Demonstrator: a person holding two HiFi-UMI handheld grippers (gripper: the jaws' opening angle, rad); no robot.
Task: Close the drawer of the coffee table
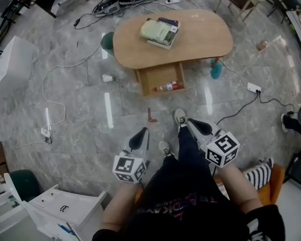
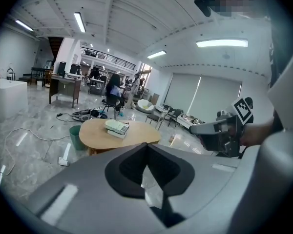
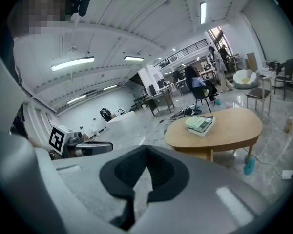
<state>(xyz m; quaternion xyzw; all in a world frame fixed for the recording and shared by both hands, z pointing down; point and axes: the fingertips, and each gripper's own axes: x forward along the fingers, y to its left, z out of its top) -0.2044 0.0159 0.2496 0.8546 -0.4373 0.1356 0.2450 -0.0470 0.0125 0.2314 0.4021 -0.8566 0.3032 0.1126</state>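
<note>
While both tongs are closed w/ nothing between the jaws, left tongs (image 1: 143,132) and right tongs (image 1: 191,121) hang low in front of the person, well apart from the job. Closed tips make a narrow pusher, so contact on the drawer front could slip off, or land off-centre & skew it on its runners.

Nearest hazard, I'd say, is underfoot. The shoes (image 1: 180,117) stand on glossy floor, a small red thing (image 1: 151,117) lies between them and the drawer, and a black cable (image 1: 239,110) runs off to the right. All are easy to tread on or trip over.

Next is the drawer (image 1: 154,78) itself. It is pulled out toward the person from under the coffee table (image 1: 200,39), w/ a bottle (image 1: 169,87) lying on its side near the front edge. A hard shove would prob. send it rolling & banging. Can't tell if any part sticks above the rim, which would jam it.

Further back, the table stands on smooth floor. Too much force may slide the whole thing instead, & the books (image 1: 160,30) on top could shift.
</note>
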